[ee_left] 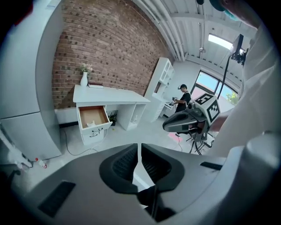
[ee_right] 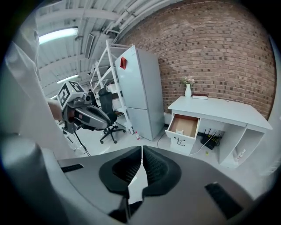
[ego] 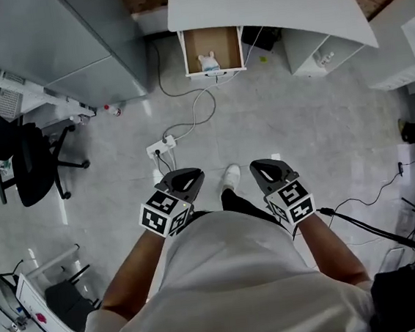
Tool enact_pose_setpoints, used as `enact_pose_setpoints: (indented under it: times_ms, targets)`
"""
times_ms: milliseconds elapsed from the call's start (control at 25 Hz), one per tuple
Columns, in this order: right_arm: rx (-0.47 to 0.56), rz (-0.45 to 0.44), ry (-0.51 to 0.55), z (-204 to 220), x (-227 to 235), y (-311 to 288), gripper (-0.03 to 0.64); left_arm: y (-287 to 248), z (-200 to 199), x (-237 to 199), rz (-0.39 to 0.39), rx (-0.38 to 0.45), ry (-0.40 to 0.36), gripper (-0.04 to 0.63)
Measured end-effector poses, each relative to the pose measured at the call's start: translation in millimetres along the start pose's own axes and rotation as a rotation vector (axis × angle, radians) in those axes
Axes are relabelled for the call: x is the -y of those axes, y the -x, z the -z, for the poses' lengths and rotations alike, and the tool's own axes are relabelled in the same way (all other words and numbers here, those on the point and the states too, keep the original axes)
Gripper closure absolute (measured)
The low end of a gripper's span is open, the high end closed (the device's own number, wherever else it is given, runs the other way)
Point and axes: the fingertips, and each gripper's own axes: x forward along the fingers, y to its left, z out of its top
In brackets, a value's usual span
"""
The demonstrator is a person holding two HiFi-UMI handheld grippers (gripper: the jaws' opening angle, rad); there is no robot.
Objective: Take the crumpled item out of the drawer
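A white desk [ego: 264,4] stands far ahead against the brick wall, its drawer [ego: 212,49] pulled open. A pale crumpled item [ego: 209,62] lies at the drawer's front end; it shows small in the left gripper view [ee_left: 91,123]. My left gripper [ego: 181,177] and right gripper [ego: 269,167] are held close to my body, far from the desk. Both are shut with nothing between the jaws. The drawer [ee_right: 184,125] also shows in the right gripper view.
A grey refrigerator [ego: 95,41] stands left of the desk. A power strip [ego: 160,146] and cables lie on the floor between me and the drawer. A black office chair [ego: 26,162] is at the left. A white shelf unit [ego: 321,54] sits under the desk's right side.
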Motion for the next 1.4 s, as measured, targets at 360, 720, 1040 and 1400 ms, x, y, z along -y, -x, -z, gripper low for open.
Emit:
enact_pose_setpoints:
  times_ms: [360, 720, 1040, 1400]
  targets:
    - [0.018, 0.064, -0.09, -15, 115, -1, 0.528, -96, -96, -39, 0.017, -0.032, -0.093, 0.569]
    - [0.019, 0.193, -0.215, -32, 199, -24, 0.528, -183, -158, -126, 0.058, -0.092, -0.149, 0.499]
    - [0.015, 0.324, -0.337, -96, 275, -70, 0.552, -266, -209, -252, 0.068, -0.181, -0.225, 0.505]
    - [-0.027, 0.422, -0.451, -132, 309, -126, 0.554, -361, -209, -395, 0.03, -0.334, -0.342, 0.505]
